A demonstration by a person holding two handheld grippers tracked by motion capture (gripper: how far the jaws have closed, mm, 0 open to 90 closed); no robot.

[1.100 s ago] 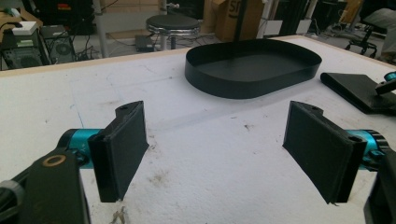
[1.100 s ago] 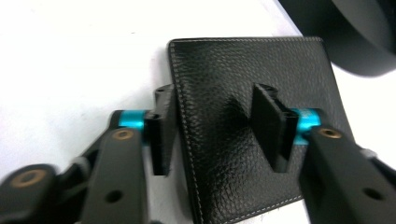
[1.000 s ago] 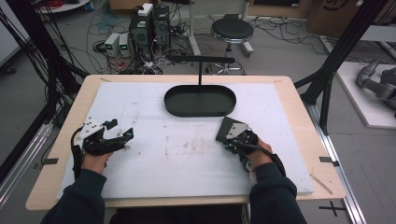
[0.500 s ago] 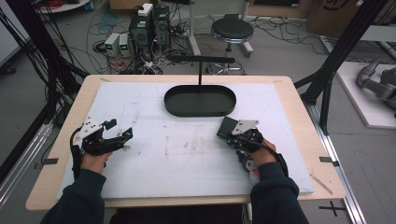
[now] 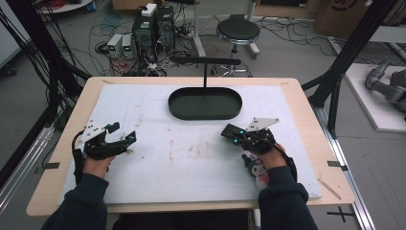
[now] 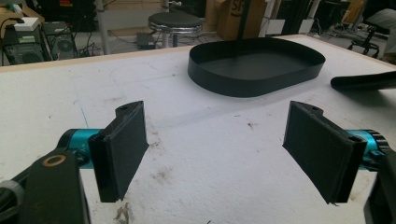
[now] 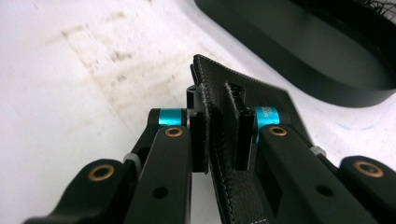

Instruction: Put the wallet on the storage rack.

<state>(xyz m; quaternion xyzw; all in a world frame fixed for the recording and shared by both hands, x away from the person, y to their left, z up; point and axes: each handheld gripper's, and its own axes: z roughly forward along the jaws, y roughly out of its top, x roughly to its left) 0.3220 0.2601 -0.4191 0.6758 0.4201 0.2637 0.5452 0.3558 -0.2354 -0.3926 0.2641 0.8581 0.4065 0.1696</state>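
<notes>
Just short of the black tray (image 7: 299, 51), the right gripper's (image 7: 223, 128) jaws clamp what looks like a black leather piece (image 7: 243, 186); the left gripper's (image 6: 224, 156) gape.

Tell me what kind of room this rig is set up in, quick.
Most likely a robotics lab or workshop, not a home. Computer towers and tangled cables sit on the floor behind the table, black frame struts flank it, and a round stool stands beyond.
</notes>
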